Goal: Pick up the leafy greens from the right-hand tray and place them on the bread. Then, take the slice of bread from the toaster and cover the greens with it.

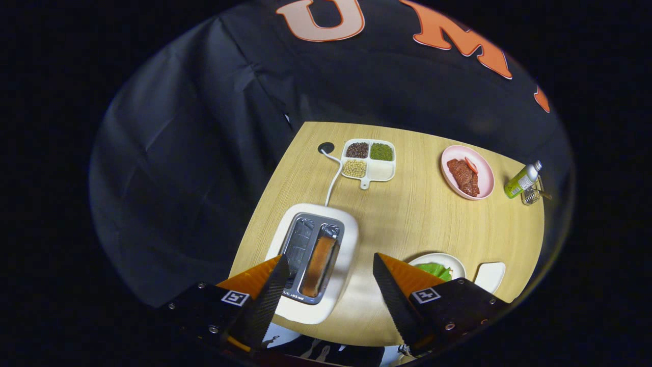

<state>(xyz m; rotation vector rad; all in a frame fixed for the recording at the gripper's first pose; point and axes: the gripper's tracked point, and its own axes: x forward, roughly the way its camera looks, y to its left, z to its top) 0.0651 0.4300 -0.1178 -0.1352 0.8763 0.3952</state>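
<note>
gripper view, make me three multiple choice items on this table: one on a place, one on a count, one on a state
1. Where is the slice of bread?
A. in a slot of the toaster
B. on the pink plate
C. in the divided tray

2. How many sections of the divided tray hold grains or beans?
A. one
B. three
C. four

3. How does the gripper stand?
A. shut on the bread
B. shut on the leafy greens
C. fingers apart, holding nothing

Answers: 1 A, the bread stands in the toaster's right slot. 2 B, three sections are filled, one is bare. 3 C, a wide gap shows between the fingers.
</note>
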